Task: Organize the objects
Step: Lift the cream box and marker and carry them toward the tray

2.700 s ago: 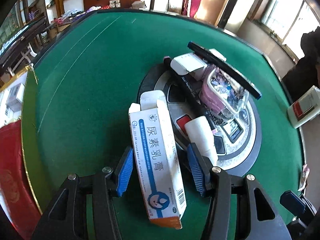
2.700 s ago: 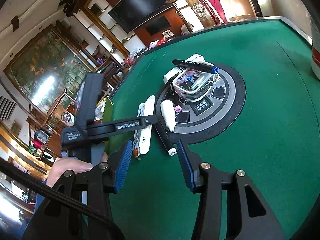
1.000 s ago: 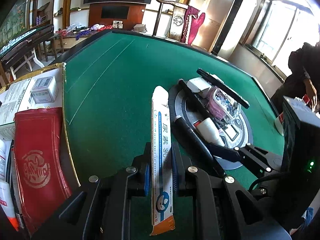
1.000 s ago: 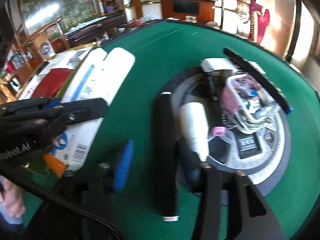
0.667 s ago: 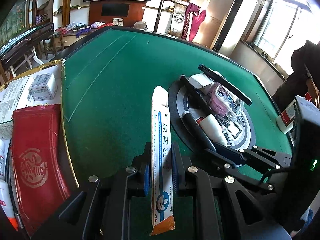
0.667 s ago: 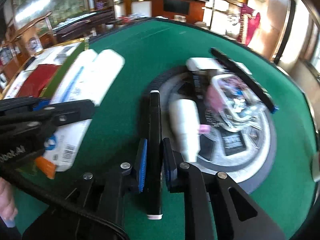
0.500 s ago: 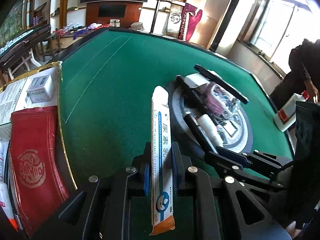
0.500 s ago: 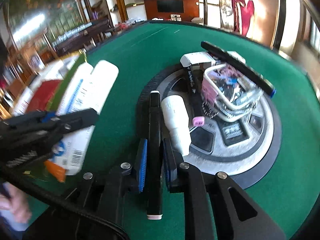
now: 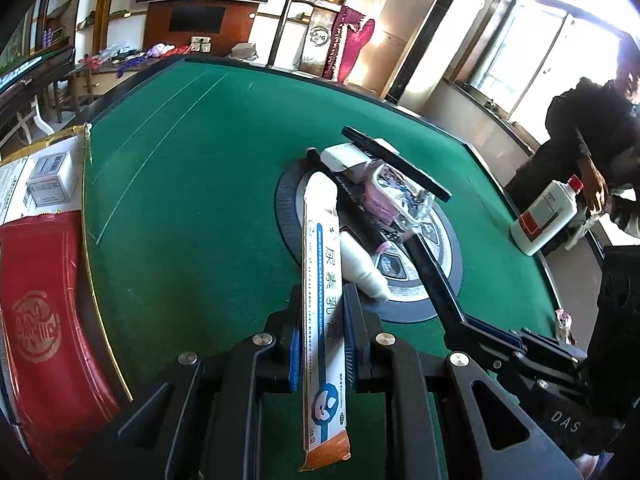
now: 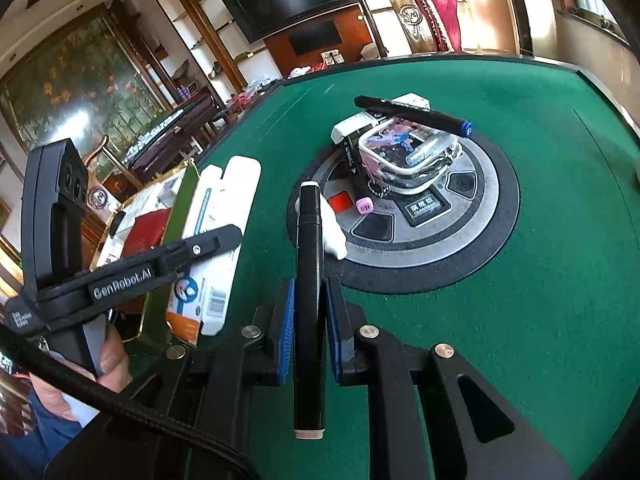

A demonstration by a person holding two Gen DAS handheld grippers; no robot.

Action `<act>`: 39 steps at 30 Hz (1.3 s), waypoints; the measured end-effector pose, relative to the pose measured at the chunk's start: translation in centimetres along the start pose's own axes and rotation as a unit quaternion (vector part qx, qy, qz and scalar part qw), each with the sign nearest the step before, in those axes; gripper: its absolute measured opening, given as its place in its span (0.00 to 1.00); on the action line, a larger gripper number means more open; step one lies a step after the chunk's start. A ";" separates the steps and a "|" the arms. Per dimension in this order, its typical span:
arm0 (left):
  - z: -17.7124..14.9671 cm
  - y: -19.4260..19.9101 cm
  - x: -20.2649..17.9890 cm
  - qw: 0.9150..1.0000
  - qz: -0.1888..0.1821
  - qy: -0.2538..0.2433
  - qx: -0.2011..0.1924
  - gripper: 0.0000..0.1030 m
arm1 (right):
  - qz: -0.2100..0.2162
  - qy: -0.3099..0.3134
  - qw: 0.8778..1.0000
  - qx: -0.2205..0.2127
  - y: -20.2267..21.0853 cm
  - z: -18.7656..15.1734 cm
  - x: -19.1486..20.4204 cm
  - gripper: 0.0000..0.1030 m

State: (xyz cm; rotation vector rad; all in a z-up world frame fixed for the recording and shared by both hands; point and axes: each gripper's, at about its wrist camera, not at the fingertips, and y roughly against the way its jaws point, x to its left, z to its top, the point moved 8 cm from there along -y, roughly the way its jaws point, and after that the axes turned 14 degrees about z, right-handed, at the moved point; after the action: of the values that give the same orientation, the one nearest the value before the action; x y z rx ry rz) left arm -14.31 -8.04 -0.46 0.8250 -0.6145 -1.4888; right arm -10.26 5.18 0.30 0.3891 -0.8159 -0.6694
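Left wrist view has my left gripper [image 9: 323, 344] pinching a long white-and-blue cardboard ointment carton [image 9: 323, 280] across its narrow faces, so it stands on edge and pokes forward over the green felt table [image 9: 180, 200]. My right gripper [image 10: 309, 320] clamps a thick black marker with a pale end cap [image 10: 309, 288] about mid-length, blue pads pressed to its barrel, which I judge gives balance for carrying. Both items hang above the felt near the table's near edge, short of the round grey-and-black centre console [image 10: 492, 208] that carries the remaining clutter: a white plastic bottle [image 9: 360, 264] lying on its side at the console's near rim, a clear pouch with pink contents [image 10: 404, 160], a small pink die [image 10: 364, 205], a white box [image 10: 360, 124] and a second black marker with a blue cap [image 10: 412, 116] resting across the pouch. Only the left view shows a red packet [image 9: 40, 312] and small boxes off the table's left edge, plus a white bottle with a red cap [image 9: 548, 216] at the right edge. Only the right view shows the carton's barcode face and the hand [image 10: 116, 364] on the left handle.
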 end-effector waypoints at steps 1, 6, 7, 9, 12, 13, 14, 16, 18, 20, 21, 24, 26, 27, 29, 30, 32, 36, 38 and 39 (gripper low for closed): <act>-0.1 0.1 -0.2 1.000 -0.001 -0.004 -0.001 0.13 | 0.003 -0.001 1.000 0.000 -0.1 0.0 0.0 0.12; -0.1 0.3 -0.5 1.000 -0.004 -0.005 -0.002 0.13 | 0.008 0.002 1.000 0.005 0.3 -0.4 -0.4 0.12; 0.0 0.5 -0.5 1.000 -0.005 -0.005 -0.004 0.13 | 0.009 0.001 1.000 0.004 0.3 -0.4 -0.4 0.12; 0.1 0.8 -0.4 1.000 -0.008 -0.005 -0.007 0.13 | 0.012 0.000 1.000 0.000 0.4 -0.2 -0.3 0.12; 0.2 1.3 -0.5 1.000 -0.015 -0.005 -0.015 0.13 | 0.012 0.005 1.000 -0.005 0.6 0.0 0.1 0.12; 0.3 1.6 -0.6 1.000 -0.017 -0.005 -0.018 0.13 | 0.013 0.007 1.000 -0.008 0.7 0.1 0.3 0.12; 0.4 1.9 -0.6 1.000 -0.021 -0.006 -0.021 0.13 | 0.013 0.009 1.000 -0.011 0.8 0.3 0.6 0.12; 0.6 2.7 -0.7 0.999 -0.025 -0.007 -0.032 0.14 | 0.010 0.017 1.000 -0.022 1.3 0.7 1.0 0.12; 0.8 3.3 -0.7 0.999 -0.020 -0.011 -0.045 0.14 | 0.008 0.022 0.999 -0.032 1.7 1.1 1.4 0.12; 1.0 3.7 -0.6 0.998 -0.022 -0.008 -0.053 0.14 | 0.007 0.024 0.999 -0.039 2.0 1.3 1.8 0.12; 1.0 3.9 -0.5 0.998 -0.025 -0.005 -0.052 0.14 | 0.009 0.021 0.999 -0.043 2.1 1.4 1.9 0.12; 1.3 4.4 -0.2 0.998 -0.034 0.000 -0.055 0.14 | 0.014 0.018 0.998 -0.056 2.5 1.7 2.6 0.12; 1.5 4.8 -0.1 0.998 -0.036 0.003 -0.060 0.14 | 0.008 0.025 0.998 -0.065 2.8 1.9 3.2 0.12; 1.6 5.1 0.0 0.997 -0.038 0.004 -0.063 0.14 | 0.009 0.028 0.997 -0.069 2.9 2.0 3.5 0.12; 1.7 5.4 0.2 0.997 -0.039 0.010 -0.064 0.14 | 0.013 0.028 0.997 -0.077 3.1 2.1 4.0 0.13; 1.7 5.6 0.1 0.997 -0.042 0.009 -0.065 0.14 | 0.015 0.027 0.996 -0.079 3.1 2.2 4.1 0.13; 1.8 6.3 0.2 0.996 -0.043 0.013 -0.072 0.14 | 0.017 0.027 0.996 -0.081 3.0 2.1 4.4 0.12; 1.6 7.5 1.0 0.996 -0.038 0.018 -0.080 0.14 | 0.021 0.026 0.996 -0.077 2.5 1.9 4.7 0.13; 1.5 7.9 1.5 0.996 -0.035 0.023 -0.083 0.14 | 0.025 0.027 0.997 -0.074 2.2 1.7 4.9 0.13; 1.3 8.1 1.8 0.996 -0.033 0.026 -0.083 0.14 | 0.026 0.028 0.997 -0.074 2.1 1.7 5.1 0.13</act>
State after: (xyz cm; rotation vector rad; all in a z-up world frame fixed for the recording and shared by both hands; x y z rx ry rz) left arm -10.39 -10.68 6.46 0.7589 -0.4220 -1.5511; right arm -8.16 3.15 5.28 0.2507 -0.7162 -0.6623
